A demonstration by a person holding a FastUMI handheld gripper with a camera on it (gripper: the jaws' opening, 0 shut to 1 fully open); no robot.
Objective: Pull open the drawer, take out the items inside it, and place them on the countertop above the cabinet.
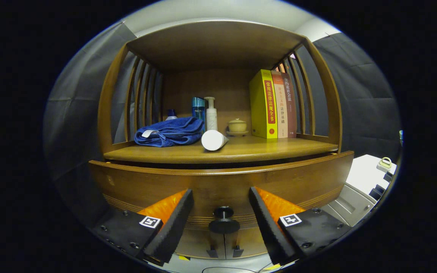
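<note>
Wooden cabinet [218,182] against dark cloth wall, with open shelf above as countertop [241,149]. On countertop: blue towel [169,131] at left, white tube [213,140] lying beside it, pump bottle [211,113] and teal bottle [198,108] behind, small lidded cup [237,126] on saucer, three books [273,104] upright at right. Drawer [222,182] below, front slightly out from cabinet, contents hidden. Gripper [221,216] wide open, fingers apart on both sides of dark knob [224,221], not touching it. Knob between fingertips, on drawer front.
</note>
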